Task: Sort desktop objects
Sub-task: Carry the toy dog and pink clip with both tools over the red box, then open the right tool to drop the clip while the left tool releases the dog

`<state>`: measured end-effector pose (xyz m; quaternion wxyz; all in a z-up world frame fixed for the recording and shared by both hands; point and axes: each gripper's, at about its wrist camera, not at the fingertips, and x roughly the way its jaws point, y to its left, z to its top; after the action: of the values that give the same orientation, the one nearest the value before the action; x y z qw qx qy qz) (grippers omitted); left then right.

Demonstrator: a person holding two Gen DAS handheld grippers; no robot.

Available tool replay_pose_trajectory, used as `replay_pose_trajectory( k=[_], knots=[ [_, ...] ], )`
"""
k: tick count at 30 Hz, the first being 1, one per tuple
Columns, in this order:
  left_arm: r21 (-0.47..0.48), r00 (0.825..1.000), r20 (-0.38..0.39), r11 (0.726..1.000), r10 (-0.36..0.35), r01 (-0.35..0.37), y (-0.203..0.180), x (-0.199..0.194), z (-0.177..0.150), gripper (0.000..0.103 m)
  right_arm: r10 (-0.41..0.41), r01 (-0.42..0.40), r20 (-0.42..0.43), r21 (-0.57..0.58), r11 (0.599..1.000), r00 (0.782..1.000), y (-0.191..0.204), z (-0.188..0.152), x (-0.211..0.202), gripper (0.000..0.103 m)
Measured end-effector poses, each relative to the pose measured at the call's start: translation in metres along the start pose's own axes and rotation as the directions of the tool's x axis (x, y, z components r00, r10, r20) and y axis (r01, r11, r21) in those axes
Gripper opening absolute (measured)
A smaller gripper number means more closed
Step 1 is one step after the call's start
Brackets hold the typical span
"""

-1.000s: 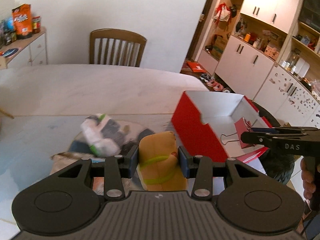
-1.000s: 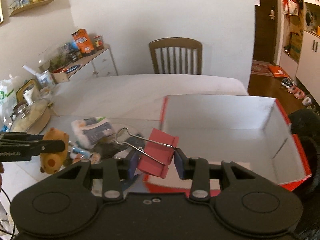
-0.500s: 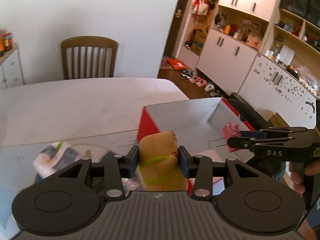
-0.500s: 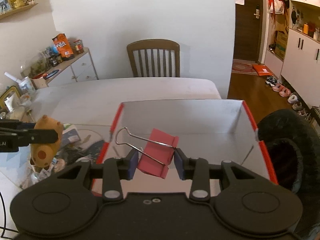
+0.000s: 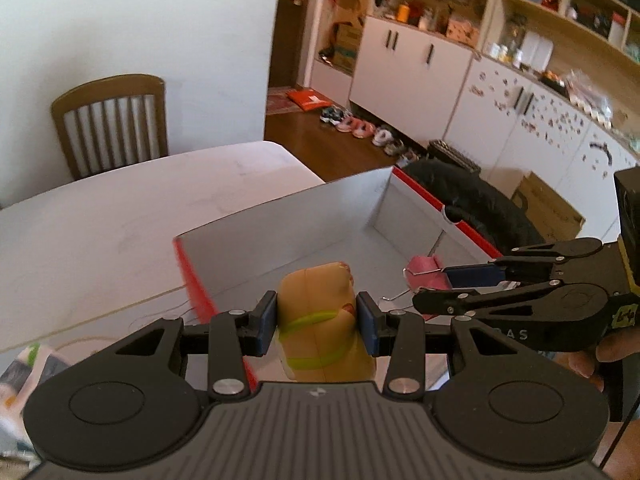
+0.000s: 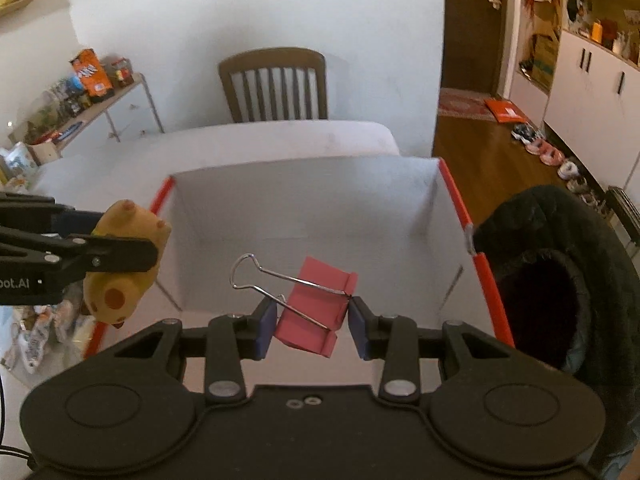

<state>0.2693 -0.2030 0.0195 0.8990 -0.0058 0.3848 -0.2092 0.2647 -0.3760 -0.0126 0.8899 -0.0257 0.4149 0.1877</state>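
Both grippers have swung over the red box [image 6: 460,200], which now fills mid-frame. The left gripper [image 5: 318,322] clamps the yellow toy [image 5: 320,320]; the right gripper [image 6: 312,320] pinches the pink binder clip [image 6: 316,304]. Release looks next.

The left wrist view is taken from just behind the left gripper [image 5: 318,322], angled down and rightward across the red box [image 5: 304,236] toward the cabinets. The right wrist view is set behind the right gripper [image 6: 312,318], facing straight over the same box [image 6: 312,204] toward the chair [image 6: 276,84]. Box, tabletop [image 5: 120,216] and chair are shared; each gripper appears in the other's view, though edges look blurred.
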Motion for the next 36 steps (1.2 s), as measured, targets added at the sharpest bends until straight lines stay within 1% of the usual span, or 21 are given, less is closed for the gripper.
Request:
replay_pose_trajectory(
  k=[4,8,12,21,24,29,33,35,36],
  knots=[
    [0.040,1.000,-0.025,0.999,0.007,-0.006,-0.010,0.024,0.008,0.041,-0.015,0.014,-0.013,-0.014,1.000,1.000,-0.008,-0.001,0.011,0.038],
    [0.069,0.997,-0.079,0.998,0.020,-0.014,-0.013,0.051,0.011,0.041,-0.025,0.024,-0.035,-0.034,0.999,0.999,-0.013,0.001,0.022,0.038],
    [0.077,0.989,-0.145,0.997,0.026,-0.015,-0.012,0.076,0.011,0.041,-0.025,0.021,-0.063,-0.067,0.998,0.998,-0.015,0.000,0.034,0.038],
    [0.115,0.961,-0.270,0.993,0.063,-0.033,-0.009,0.113,0.006,0.041,-0.033,0.014,-0.139,-0.136,0.991,0.990,-0.009,-0.003,0.061,0.038],
    [0.136,0.953,-0.296,0.990,0.069,-0.029,-0.009,0.120,0.003,0.041,-0.038,0.016,-0.156,-0.140,0.990,0.987,-0.008,-0.004,0.068,0.038],
    [0.144,0.937,-0.342,0.989,0.076,-0.027,-0.007,0.129,0.000,0.041,-0.040,0.013,-0.182,-0.146,0.989,0.982,-0.009,-0.009,0.075,0.038],
    [0.149,0.919,-0.386,0.989,0.074,-0.017,-0.006,0.135,-0.002,0.041,-0.048,0.017,-0.207,-0.149,0.989,0.977,-0.008,-0.013,0.081,0.038],
    [0.149,0.907,-0.415,0.989,0.072,-0.010,-0.006,0.139,-0.002,0.041,-0.048,0.016,-0.214,-0.151,0.988,0.976,-0.007,-0.015,0.083,0.038],
    [0.149,0.904,-0.420,0.989,0.073,-0.010,-0.005,0.139,-0.002,0.041,-0.049,0.017,-0.214,-0.149,0.989,0.976,-0.007,-0.016,0.084,0.038]
  ],
)
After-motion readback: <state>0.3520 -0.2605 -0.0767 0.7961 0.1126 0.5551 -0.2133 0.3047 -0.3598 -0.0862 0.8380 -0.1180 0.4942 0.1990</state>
